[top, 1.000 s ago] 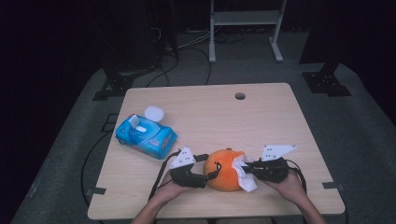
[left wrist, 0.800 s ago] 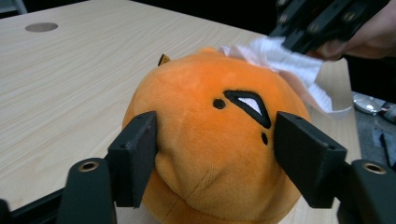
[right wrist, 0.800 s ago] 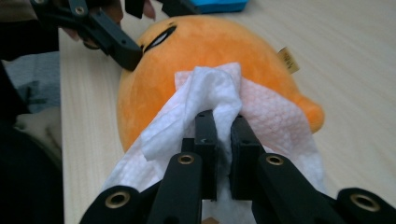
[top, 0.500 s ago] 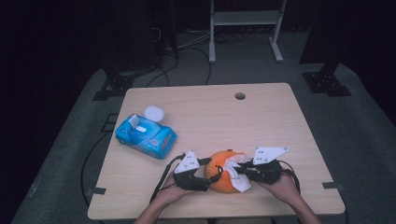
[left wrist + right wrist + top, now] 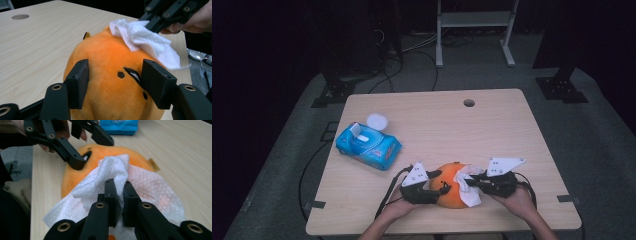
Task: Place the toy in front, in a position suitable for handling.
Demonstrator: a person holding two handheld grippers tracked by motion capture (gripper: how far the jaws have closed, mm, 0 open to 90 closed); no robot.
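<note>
An orange plush toy [image 5: 451, 181] with a stitched face lies near the table's front edge. My left gripper [image 5: 443, 186] straddles its left side; in the left gripper view the jaws have just been closing, and both pads [image 5: 79, 83] now press into the plush [image 5: 110, 65]. My right gripper [image 5: 119, 187] is shut on a bunched white wipe [image 5: 110, 170], which drapes over the right side of the plush [image 5: 117, 151]. From the high view the wipe [image 5: 469, 192] hangs down the toy's right flank below the right gripper [image 5: 470, 183].
A blue pack of wet wipes [image 5: 369, 145] lies at the table's left with its flap up. A round white lid [image 5: 377, 120] sits just behind it. A cable hole [image 5: 469, 103] is at the back of the wooden table [image 5: 492, 135].
The right gripper has slid left with the wipe, further onto the plush. The left gripper's jaws have narrowed around the toy; that hand has stayed in place.
</note>
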